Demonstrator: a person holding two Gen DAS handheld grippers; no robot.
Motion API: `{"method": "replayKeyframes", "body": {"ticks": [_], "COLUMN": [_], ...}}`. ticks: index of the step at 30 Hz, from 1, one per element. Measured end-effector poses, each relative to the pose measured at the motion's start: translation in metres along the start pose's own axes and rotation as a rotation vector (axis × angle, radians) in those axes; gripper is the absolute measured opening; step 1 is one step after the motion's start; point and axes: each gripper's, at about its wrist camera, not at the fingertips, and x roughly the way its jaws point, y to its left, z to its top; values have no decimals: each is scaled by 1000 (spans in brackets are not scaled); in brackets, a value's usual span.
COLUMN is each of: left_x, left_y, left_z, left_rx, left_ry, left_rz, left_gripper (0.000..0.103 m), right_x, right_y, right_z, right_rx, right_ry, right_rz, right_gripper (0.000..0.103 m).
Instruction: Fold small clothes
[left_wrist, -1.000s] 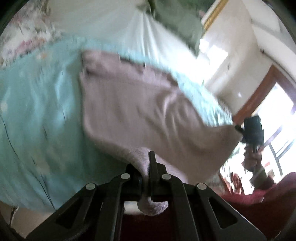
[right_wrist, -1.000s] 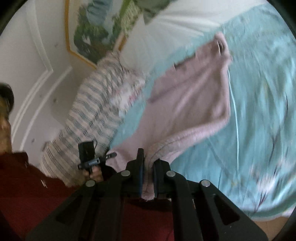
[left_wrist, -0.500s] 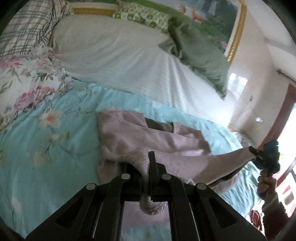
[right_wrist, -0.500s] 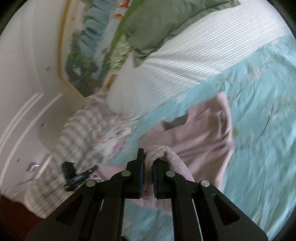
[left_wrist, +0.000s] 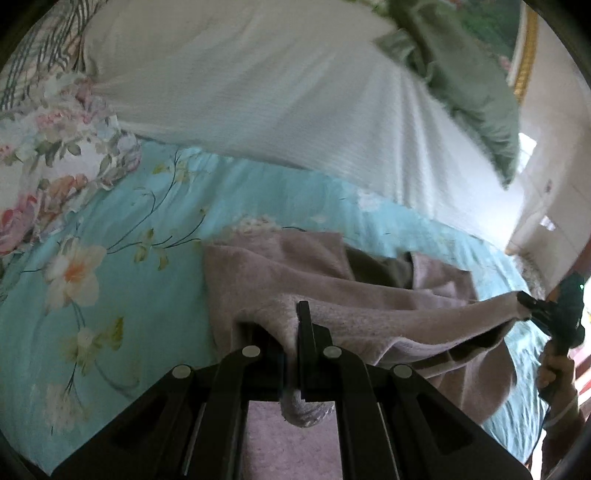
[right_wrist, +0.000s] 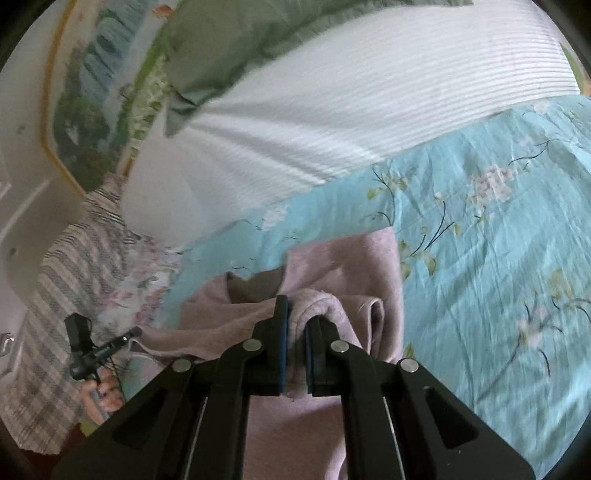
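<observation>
A pink fleecy garment (left_wrist: 295, 266) lies on the turquoise floral bedsheet (left_wrist: 110, 240); it also shows in the right wrist view (right_wrist: 347, 266). My left gripper (left_wrist: 291, 325) is shut on one near corner of the garment. My right gripper (right_wrist: 295, 321) is shut on the other near corner, and shows at the right edge of the left wrist view (left_wrist: 532, 310). The near edge is stretched between them and carried over the far half, whose dark neck opening (left_wrist: 376, 262) shows. The left gripper appears at the left of the right wrist view (right_wrist: 110, 345).
A white ribbed pillow (left_wrist: 277, 92) lies behind the garment with a green cushion (left_wrist: 461, 74) on it. A floral pillow (left_wrist: 48, 155) and a plaid blanket (right_wrist: 55, 295) are at the left. A framed picture (right_wrist: 85, 110) hangs on the wall.
Both grippers have carried the garment's near edge forward and lower over its far half, so it is now doubled over on the sheet. Both stay shut on it.
</observation>
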Motion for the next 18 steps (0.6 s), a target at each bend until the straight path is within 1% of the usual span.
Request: {"method": "replayKeyframes", "body": {"ticks": [5,7,8,9,10,11,12,13,14,15,16,17,18], "left_x": [54,73,73,71,66,57,50,40,33,25,18,13,11], "left_y": [9,11,12,11,11,11,9,7,4,0,-7,-14,-29], "left_z": [3,-2,-5,-7,-10,-15,-18,-24,-29,-36,-44,-49,-58], "left_rx": [-7,-3,-4,-4,-3,1,5,12,20,31,42,53,86], "left_ry": [93,146,150,147,140,130,122,109,106,106,114,124,145], "left_rz": [29,59,57,51,45,42,40,41,43,30,-2,-30,-71], "left_gripper": [5,6,9,12,24,41,47,54,55,55,55,55,55], "right_x": [42,55,59,58,53,48,37,27,15,-3,-14,-22,-25], "right_y": [-19,-26,-30,-33,-37,-39,-43,-45,-46,-44,-40,-34,-25], "right_z": [4,4,3,2,1,0,-1,-1,-2,-4,-7,-10,-13], "right_rx": [16,23,38,56,87,105,131,147,158,151,138,114,84], "right_ry": [69,102,121,128,123,114,91,69,35,-20,-55,-68,-61], "right_rz": [-81,-101,-119,-116,-100,-97,-90,-95,-133,-174,-179,-162,-129], "right_gripper": [8,10,11,11,11,13,20,31,42,60,64,64,63]}}
